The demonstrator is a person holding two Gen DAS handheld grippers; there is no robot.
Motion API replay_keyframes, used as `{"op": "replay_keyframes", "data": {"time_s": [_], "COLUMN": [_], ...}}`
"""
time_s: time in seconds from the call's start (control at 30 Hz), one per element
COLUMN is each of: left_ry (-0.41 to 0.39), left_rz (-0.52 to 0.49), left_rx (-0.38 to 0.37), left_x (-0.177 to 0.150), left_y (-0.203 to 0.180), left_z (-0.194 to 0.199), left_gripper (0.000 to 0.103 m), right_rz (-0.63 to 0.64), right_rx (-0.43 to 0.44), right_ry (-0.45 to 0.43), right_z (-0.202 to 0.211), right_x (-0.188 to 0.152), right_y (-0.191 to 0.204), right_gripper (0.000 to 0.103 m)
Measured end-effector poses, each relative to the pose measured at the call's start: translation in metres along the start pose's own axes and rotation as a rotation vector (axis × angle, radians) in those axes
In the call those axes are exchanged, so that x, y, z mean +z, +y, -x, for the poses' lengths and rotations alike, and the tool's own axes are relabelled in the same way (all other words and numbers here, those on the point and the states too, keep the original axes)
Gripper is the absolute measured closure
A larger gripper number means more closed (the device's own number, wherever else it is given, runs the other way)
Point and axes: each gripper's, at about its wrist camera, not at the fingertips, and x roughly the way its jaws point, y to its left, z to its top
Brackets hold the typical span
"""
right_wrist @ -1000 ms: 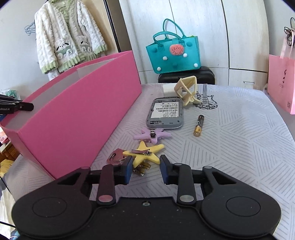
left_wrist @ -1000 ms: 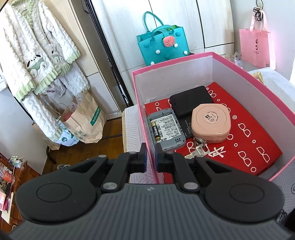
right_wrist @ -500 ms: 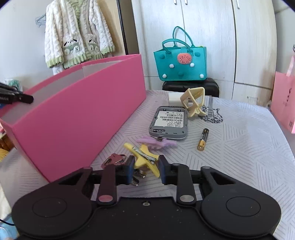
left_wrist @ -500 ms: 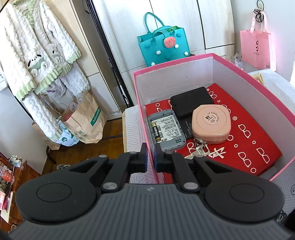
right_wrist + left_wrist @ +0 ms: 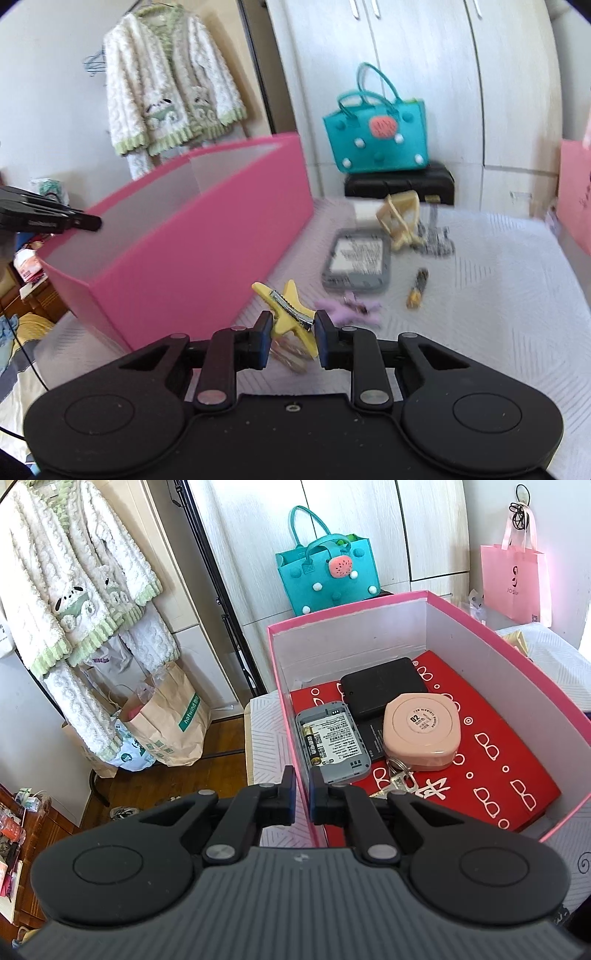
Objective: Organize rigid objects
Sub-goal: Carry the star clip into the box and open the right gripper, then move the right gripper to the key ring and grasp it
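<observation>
Lifting yellow star clip (image 5: pixel 291 314) off table, apparently; right tongs (image 5: pixel 291 341) clamped.

A hot-pink box (image 5: pixel 495 642) with white inner walls holds a red sheet (image 5: pixel 491 760) printed with white glyphs, a peach-pink round case (image 5: pixel 421 734), a black slab (image 5: pixel 382 686) and a grey device (image 5: pixel 332 742). Beside the box: a yellow star clip (image 5: pixel 290 312), a lilac star clip (image 5: pixel 349 308), and a white line-patterned cloth (image 5: pixel 480 295).

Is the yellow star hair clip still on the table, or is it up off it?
Off it: the yellow star-shaped hair clip sits pinched between the right gripper fingers, raised above the white patterned tabletop.
</observation>
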Motion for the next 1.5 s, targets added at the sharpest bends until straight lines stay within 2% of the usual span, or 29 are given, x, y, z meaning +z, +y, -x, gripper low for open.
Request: {"op": "replay_keyframes", "data": {"time_s": [0.1, 0.2, 0.3, 0.4, 0.5, 0.67, 0.77, 0.87, 0.97, 1.03, 1.17, 1.33, 1.5], "left_ry": [0.0, -0.002, -0.001, -0.002, -0.001, 0.0, 0.001, 0.0, 0.004, 0.004, 0.003, 0.007, 0.01], "left_rz": [-0.001, 0.002, 0.006, 0.005, 0.005, 0.006, 0.006, 0.007, 0.017, 0.025, 0.04, 0.047, 0.054], "left_rx": [0.0, -0.001, -0.003, -0.003, -0.005, -0.007, -0.008, -0.007, -0.011, -0.018, -0.029, -0.022, -0.016], "left_x": [0.0, -0.001, 0.0, 0.0, 0.0, 0.0, 0.0, -0.001, -0.002, -0.003, -0.003, -0.002, -0.002], "left_y": [-0.001, 0.0, 0.0, 0.0, 0.001, 0.0, 0.0, 0.0, 0.001, 0.003, 0.005, 0.004, 0.004], "left_z": [0.0, 0.0, 0.0, 0.001, 0.001, 0.0, 0.0, 0.0, 0.0, 0.0, 0.0, -0.001, -0.001], "left_gripper": [0.097, 0.097, 0.097, 0.097, 0.097, 0.097, 0.097, 0.097, 0.097, 0.097, 0.097, 0.097, 0.097], "right_rz": [0.056, 0.086, 0.124, 0.16, 0.205, 0.277, 0.311, 0.332, 0.3, 0.281, 0.215, 0.135, 0.071], "right_rx": [-0.005, 0.031, 0.097, 0.206, 0.301, 0.404, 0.402, 0.39, 0.377, 0.411, 0.422, 0.39, 0.301], "right_ry": [-0.03, -0.056, -0.09, -0.083, -0.013, 0.18, 0.269, 0.315, 0.304, 0.275, 0.192, 0.1, 0.036], "right_z": [0.008, 0.015, 0.019, 0.012, -0.01, -0.06, -0.088, -0.106, -0.11, -0.101, -0.07, -0.029, 0.006], "right_x": [0.015, 0.033, 0.055, 0.076, 0.091, 0.101, 0.103, 0.103, 0.105, 0.106, 0.107, 0.104, 0.087], "right_y": [0.009, 0.018, 0.031, 0.046, 0.064, 0.095, 0.106, 0.113, 0.111, 0.104, 0.082, 0.056, 0.026], "right_gripper": [0.075, 0.075, 0.075, 0.075, 0.075, 0.075, 0.075, 0.073, 0.069, 0.069, 0.068, 0.063, 0.06]}}
